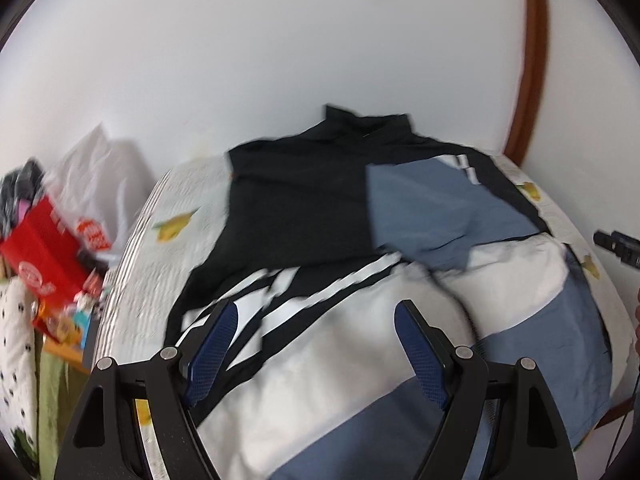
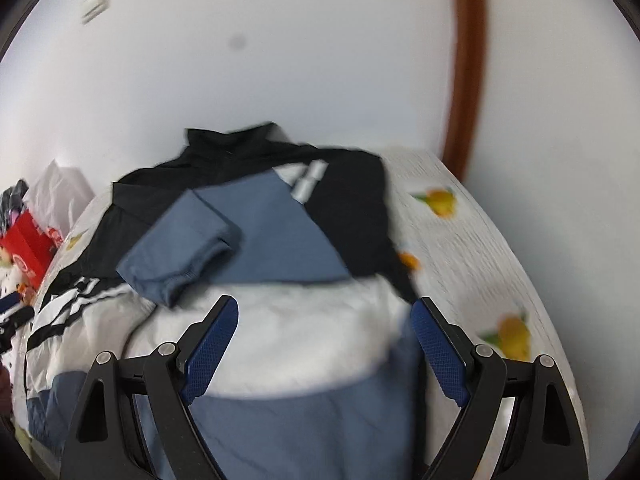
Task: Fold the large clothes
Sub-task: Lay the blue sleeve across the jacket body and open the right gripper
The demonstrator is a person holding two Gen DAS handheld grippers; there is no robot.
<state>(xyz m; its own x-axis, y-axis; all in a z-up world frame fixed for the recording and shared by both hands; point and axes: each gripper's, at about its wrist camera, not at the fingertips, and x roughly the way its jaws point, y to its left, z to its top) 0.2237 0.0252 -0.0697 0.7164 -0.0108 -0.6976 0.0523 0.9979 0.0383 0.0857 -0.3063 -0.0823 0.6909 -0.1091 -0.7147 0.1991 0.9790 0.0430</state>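
One black, white and slate-blue zip jacket (image 1: 360, 280) lies spread on the white lemon-print counter (image 1: 176, 216), both sleeves folded across it. Only the right view shows a white wall switch (image 2: 96, 2); only the left shows a white plastic bag (image 1: 96, 184) clearly beside a red cardboard box (image 1: 40, 248), its writing blurred. Left claw (image 1: 316, 320) and right claw (image 2: 326, 318) hover released, grasping nothing

Jacket (image 1: 320, 208): 1. Grippers: 2, left (image 1: 316, 320) and right (image 2: 324, 316). Red box (image 1: 38, 252): 1. White plastic bag (image 1: 100, 176): 1.
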